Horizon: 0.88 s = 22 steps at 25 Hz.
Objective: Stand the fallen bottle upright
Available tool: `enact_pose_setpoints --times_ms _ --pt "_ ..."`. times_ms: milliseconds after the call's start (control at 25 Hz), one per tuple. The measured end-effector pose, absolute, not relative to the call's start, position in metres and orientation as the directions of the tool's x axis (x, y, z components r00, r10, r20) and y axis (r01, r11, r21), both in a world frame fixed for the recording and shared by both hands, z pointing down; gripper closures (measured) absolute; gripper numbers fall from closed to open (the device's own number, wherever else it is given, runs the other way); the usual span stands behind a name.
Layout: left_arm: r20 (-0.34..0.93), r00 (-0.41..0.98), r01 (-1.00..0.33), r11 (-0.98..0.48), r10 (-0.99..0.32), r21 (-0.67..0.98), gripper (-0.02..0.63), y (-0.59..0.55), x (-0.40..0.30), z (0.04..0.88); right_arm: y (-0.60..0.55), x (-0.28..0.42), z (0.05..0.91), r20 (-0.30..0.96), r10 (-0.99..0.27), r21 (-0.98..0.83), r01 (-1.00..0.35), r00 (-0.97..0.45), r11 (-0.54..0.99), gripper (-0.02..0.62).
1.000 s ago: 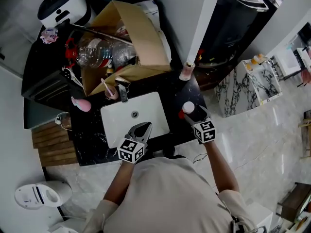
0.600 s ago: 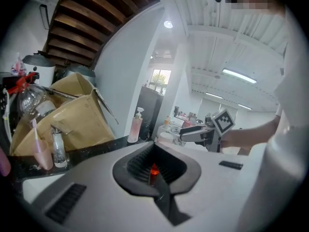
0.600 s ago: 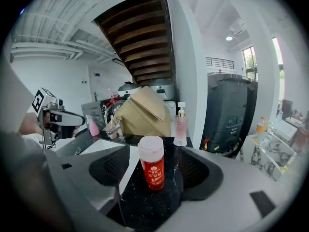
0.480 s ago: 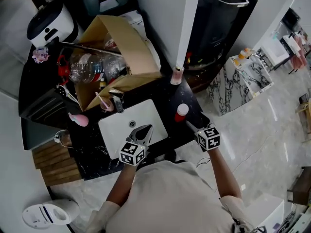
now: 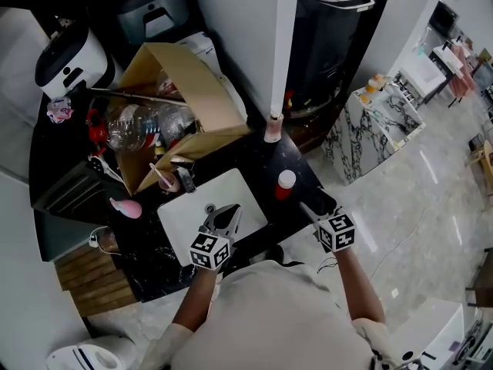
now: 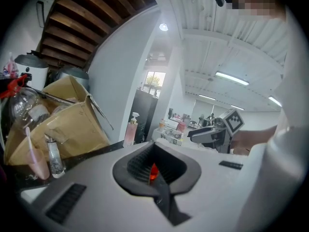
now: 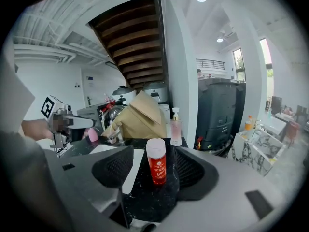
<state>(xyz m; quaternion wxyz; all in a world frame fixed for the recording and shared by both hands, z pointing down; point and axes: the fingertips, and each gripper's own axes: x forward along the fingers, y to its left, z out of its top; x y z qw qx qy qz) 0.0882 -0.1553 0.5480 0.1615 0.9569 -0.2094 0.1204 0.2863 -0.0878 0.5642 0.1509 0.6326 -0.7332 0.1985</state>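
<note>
Backed away toward the near edge since a second ago, the right gripper has let go of the bottle, which now stands upright on its own.

The red bottle with its white cap sits on the black counter, just right of the white sink and nearer than the pink pump bottle at the far edge. In the right gripper view the bottle shows in line with the gap, beyond the tips, with neither pad touching it; the jaws stand wide and have just been closing slightly. The left gripper hangs over the near side of the sink with its jaws together and nothing between them. A cardboard box of clutter sits at the far left.
</note>
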Motion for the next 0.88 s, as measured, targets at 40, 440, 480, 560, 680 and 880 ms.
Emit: enact_pose_setpoints --times_ms 40,440,480,560,680,880 --pt "0.297 0.885 -0.436 -0.862 -0.359 0.259 0.598 -0.155 0.088 0.547 -0.085 0.286 0.561 0.466 -0.872 -0.101 -0.988 -0.149 0.114 0.319" --pt "0.274 0.905 -0.396 -0.883 -0.327 0.254 0.598 -0.15 0.091 0.532 -0.066 0.282 0.53 0.399 -0.911 -0.087 -0.993 -0.108 0.079 0.479" --pt "0.271 0.906 -0.393 -0.884 -0.325 0.252 0.598 -0.15 0.091 0.531 -0.065 0.281 0.529 0.396 -0.912 -0.082 -0.994 -0.104 0.077 0.491" --pt "0.267 0.909 -0.386 -0.888 -0.321 0.249 0.598 -0.148 0.091 0.53 -0.062 0.28 0.526 0.387 -0.917 -0.074 -0.995 -0.094 0.07 0.505" --pt "0.263 0.912 -0.378 -0.893 -0.314 0.244 0.598 -0.147 0.092 0.528 -0.06 0.281 0.52 0.371 -0.925 -0.071 -0.996 -0.078 0.055 0.535" --pt "0.266 0.913 -0.371 -0.898 -0.308 0.236 0.598 -0.144 0.092 0.525 -0.054 0.285 0.513 0.35 -0.935 -0.081 -0.996 -0.057 0.031 0.555"
